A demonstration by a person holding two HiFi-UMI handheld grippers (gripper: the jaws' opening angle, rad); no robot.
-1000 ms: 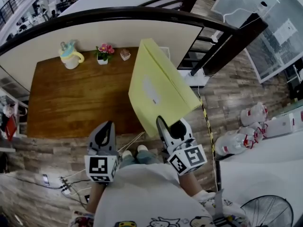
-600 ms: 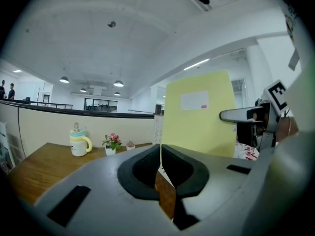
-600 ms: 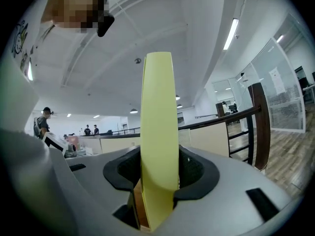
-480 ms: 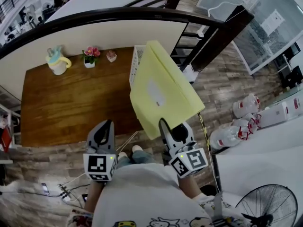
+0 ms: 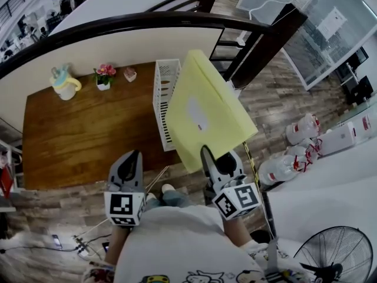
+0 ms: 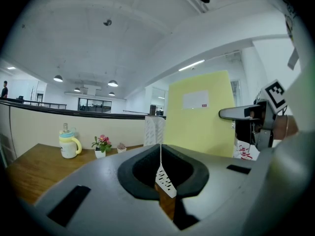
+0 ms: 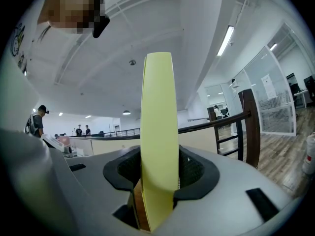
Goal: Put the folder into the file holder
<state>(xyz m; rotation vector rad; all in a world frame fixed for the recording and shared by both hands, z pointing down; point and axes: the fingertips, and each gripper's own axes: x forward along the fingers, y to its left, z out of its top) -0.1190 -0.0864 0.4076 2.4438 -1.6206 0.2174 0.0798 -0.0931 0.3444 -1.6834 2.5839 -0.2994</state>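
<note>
A large yellow folder is held up on edge above the right end of the wooden table, with my right gripper shut on its near lower corner. In the right gripper view the folder stands edge-on between the pads. The white slatted file holder stands on the table's right end, partly hidden behind the folder's left edge. My left gripper hovers near the table's front edge, shut and empty. The left gripper view shows the folder and the file holder ahead.
A lidded cup, a small flower pot and a tiny pot stand along the table's far edge. A dark railing runs behind and to the right. Bags and a fan sit on the floor at right.
The view has shifted right along the table. The file holder, hidden behind the folder a second ago, now shows at the folder's left. Both grippers keep their state.
</note>
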